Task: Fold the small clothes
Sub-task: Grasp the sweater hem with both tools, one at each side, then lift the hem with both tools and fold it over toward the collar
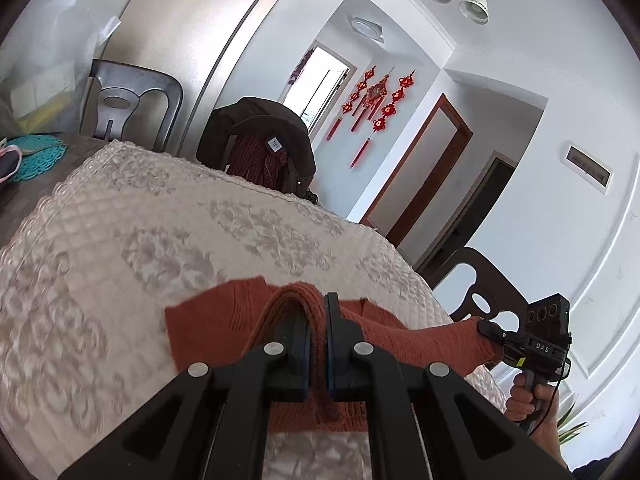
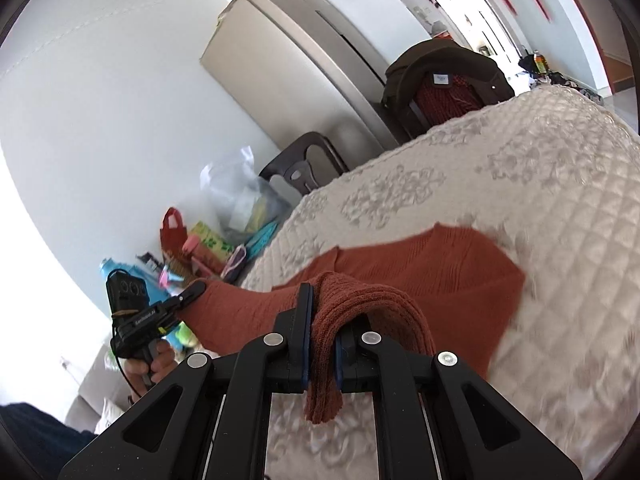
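Sweater point(image 1: 208, 328) on quilted cover point(image 1: 160, 232), chair point(image 1: 132, 100) behind, bags point(image 2: 240, 204) beside table

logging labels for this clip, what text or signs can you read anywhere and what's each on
"DAS": on the body of the right tool, seen from the left wrist view.
Lettering on the left tool in the right wrist view: too blurred to read.
White tag on the dark jacket over the chair: too small to read.
Nothing else is legible.

White walls point(image 1: 500, 32), dark chairs point(image 1: 132, 100), steel fridge point(image 2: 292, 60), red knot hangings point(image 1: 376, 100)
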A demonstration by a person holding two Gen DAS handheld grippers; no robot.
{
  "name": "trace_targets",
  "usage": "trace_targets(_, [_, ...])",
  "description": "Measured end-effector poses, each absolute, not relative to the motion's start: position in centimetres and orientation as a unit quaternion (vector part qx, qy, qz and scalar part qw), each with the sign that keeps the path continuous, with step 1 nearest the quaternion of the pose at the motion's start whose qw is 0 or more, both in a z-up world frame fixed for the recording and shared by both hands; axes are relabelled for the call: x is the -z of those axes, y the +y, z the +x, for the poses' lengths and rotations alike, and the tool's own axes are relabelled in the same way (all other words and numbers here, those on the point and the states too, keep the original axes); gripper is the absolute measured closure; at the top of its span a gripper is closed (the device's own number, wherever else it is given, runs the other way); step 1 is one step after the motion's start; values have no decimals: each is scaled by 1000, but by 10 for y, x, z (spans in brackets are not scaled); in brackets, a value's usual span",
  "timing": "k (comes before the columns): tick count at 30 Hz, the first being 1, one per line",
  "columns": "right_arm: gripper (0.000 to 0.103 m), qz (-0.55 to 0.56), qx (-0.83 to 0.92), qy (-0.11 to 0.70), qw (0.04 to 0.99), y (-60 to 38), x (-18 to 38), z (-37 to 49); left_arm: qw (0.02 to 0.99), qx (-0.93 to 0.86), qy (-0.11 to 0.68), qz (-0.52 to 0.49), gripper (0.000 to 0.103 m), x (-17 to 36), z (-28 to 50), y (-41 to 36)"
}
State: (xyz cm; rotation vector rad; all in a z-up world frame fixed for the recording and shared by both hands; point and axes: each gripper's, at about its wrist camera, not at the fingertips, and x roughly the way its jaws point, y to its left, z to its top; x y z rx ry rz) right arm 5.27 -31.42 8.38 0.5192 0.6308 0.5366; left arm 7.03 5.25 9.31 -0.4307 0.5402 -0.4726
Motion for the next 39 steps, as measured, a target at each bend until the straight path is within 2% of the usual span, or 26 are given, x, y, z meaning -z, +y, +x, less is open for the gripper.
trace_targets(5, [95,271,-233,318,878,-323,-70,95,909,214,290,-210,96,-76,114,47])
trace_targets(10, [95,292,-186,387,855,-330,-22,130,877,178,376,-240,96,-17,154,52])
trace_targets(13, [95,307,-168,419,838,-334,1,140,867,171,400,-243,96,0,156,50])
trace_targets(19, [92,319,-171,411,836,-341,-4,146,870,177,393,-240,93,-11,163,50])
trace_targets(22, [89,331,-167,411,833,-342,-3,151,868,166,399,-245,83,-10,172,54])
trace_targets(24, [87,357,-165,411,822,-347,3,155,862,158,403,-265,81,-5,175,61])
trace_targets(26, [84,382,-168,401,816,-350,4,156,863,140,396,-279,73,-3,174,70])
trace_targets(28, [73,400,-171,386,814,-356,2,152,864,131,386,-294,72,-4,170,79])
trace_targets(30, [69,399,-168,375,820,-361,-3,149,868,124,378,-295,72,-8,166,84])
trace_targets(34, [69,381,-162,365,834,-361,-12,142,882,130,356,-279,72,-23,149,83])
trace_targets(39, [69,382,-167,357,836,-359,-14,139,879,160,361,-266,66,-28,136,68])
